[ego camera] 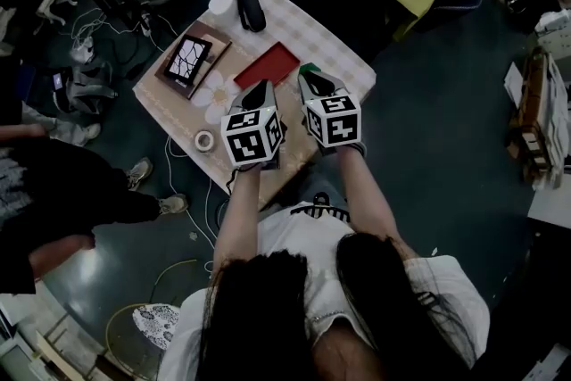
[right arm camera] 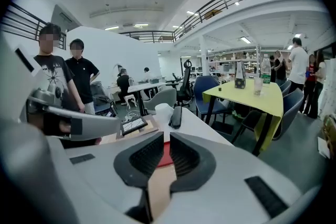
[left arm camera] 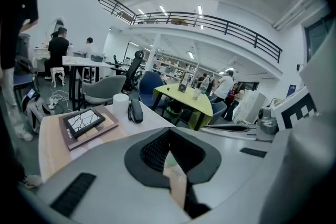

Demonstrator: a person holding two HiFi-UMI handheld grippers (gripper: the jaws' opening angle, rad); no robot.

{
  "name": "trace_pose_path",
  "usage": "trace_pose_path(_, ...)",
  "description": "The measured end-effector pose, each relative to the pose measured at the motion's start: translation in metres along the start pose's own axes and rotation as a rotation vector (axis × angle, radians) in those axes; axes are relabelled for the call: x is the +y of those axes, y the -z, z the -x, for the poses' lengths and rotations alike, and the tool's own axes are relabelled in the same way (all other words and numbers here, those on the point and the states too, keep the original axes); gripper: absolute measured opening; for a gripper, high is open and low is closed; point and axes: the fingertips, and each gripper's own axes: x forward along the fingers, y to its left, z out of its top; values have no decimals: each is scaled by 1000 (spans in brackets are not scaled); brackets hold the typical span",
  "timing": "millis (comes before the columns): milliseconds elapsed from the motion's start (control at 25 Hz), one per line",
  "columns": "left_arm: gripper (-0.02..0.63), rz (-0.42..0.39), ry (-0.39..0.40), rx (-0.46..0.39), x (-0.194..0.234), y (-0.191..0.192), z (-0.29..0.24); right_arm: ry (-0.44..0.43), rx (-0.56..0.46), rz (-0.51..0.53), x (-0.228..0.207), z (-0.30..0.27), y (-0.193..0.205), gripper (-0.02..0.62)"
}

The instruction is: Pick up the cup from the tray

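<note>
The cloth-covered table [ego camera: 335, 45] is bare along its right half, leaving an open lane to the far edge. At the far-left corner a white cup [ego camera: 221, 4] stands just beside a black pouch [ego camera: 251, 6], which blocks it from the right. A framed panel [ego camera: 187, 60] on a brown tray [ego camera: 221, 45] fills the left edge. The red mat [ego camera: 266, 65], flower-shaped coaster [ego camera: 211, 95] and tape roll [ego camera: 204, 140] lie low.

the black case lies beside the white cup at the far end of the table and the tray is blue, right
Not quite: the tray is red, not blue, as the head view shows. The black case does lie beside the white cup at the far end of the table.
</note>
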Motion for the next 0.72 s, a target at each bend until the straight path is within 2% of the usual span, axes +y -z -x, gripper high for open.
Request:
trace_pose_path(240,5,-6,-1,-18,1,3,17,19,-5,9,7,12,1,14)
trace_pose_path(720,5,-25,14,-49,-6,1,35,6,-28,28,33,22,0,12)
